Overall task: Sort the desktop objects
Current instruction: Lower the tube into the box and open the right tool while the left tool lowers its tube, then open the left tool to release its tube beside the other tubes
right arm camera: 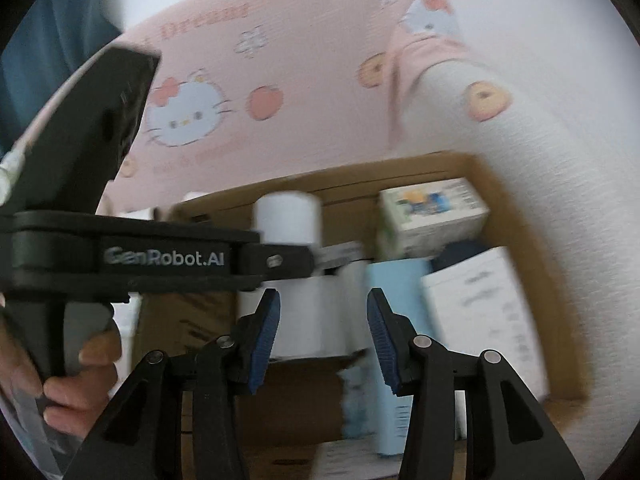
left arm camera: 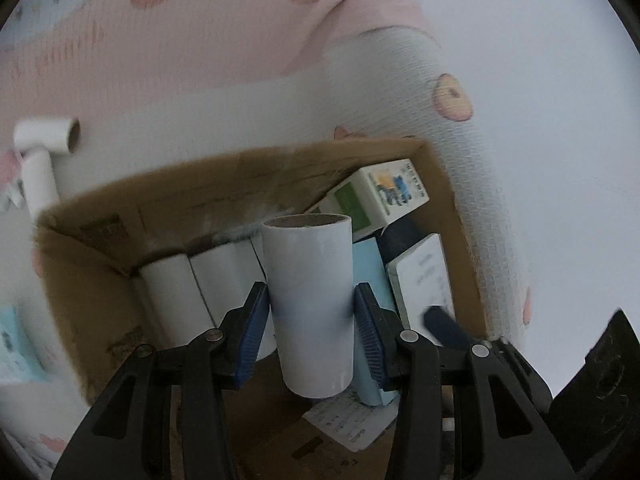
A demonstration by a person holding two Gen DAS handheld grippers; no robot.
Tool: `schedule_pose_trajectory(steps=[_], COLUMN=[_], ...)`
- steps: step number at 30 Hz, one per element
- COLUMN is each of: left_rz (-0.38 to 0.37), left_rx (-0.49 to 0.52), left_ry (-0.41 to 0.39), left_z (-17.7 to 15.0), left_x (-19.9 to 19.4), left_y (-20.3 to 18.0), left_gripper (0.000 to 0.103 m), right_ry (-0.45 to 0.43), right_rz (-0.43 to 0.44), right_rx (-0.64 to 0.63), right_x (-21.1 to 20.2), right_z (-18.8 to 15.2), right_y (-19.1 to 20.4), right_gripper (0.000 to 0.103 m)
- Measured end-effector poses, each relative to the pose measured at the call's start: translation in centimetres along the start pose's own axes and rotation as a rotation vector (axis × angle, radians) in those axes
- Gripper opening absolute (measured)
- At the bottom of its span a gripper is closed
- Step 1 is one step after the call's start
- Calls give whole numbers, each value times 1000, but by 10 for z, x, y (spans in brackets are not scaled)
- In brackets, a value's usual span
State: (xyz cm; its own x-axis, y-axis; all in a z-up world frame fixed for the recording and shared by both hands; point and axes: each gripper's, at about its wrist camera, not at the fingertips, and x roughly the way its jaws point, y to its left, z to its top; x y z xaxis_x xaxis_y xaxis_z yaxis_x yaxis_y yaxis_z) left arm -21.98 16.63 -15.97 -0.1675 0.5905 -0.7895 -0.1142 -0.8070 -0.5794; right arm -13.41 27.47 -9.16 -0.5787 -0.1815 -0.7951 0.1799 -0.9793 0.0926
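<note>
White cardboard tube (left arm camera: 310,304) over the brown cardboard box (left arm camera: 448,184)
Your left gripper (left arm camera: 311,332) clamps its middle; it's light, crushable. Right gripper (right arm camera: 323,338) fingers apart, empty.

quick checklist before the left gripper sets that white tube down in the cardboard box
1. Grip on the white tube: ok, the left gripper has its blue pads pressed on both sides of it.
2. Tube over the cardboard box: ok, the box interior lies behind and below it.
3. Free spot underneath: cannot tell, the tube hides the floor straight below; white rolls lie to its left, a light blue box to its right.
4. Right gripper out of the way: not ok, it points into the same box, jaws apart with nothing between them.
5. Leftovers outside: not ok, a white pipe piece lies beyond the box.
</note>
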Motion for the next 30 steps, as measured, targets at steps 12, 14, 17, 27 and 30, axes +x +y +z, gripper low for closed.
schedule_pose_trajectory(steps=[12,14,17,27,30], left_rz=[66,111,91,169,161], left_rx=[-3,-17,-32,-106,-128], left_ry=[65,93,130,186,175], left_z=[-1,1,4,5,2], left_x=[27,29,36,60,62], left_y=[-3,-5,-7,13,22], left_gripper=[48,48,48,48,48], right_ry=[26,48,55,63,76], right_rz=[-41,-72,-113,-184,-186], right_rx=[138,119,90,-11,-17], right_x=[-5,-2,1,2,5], right_z=[-7,-9,-8,-7,-8], right_y=[-37,-36,-34,-23,-24], right_gripper=[13,13,13,13,13])
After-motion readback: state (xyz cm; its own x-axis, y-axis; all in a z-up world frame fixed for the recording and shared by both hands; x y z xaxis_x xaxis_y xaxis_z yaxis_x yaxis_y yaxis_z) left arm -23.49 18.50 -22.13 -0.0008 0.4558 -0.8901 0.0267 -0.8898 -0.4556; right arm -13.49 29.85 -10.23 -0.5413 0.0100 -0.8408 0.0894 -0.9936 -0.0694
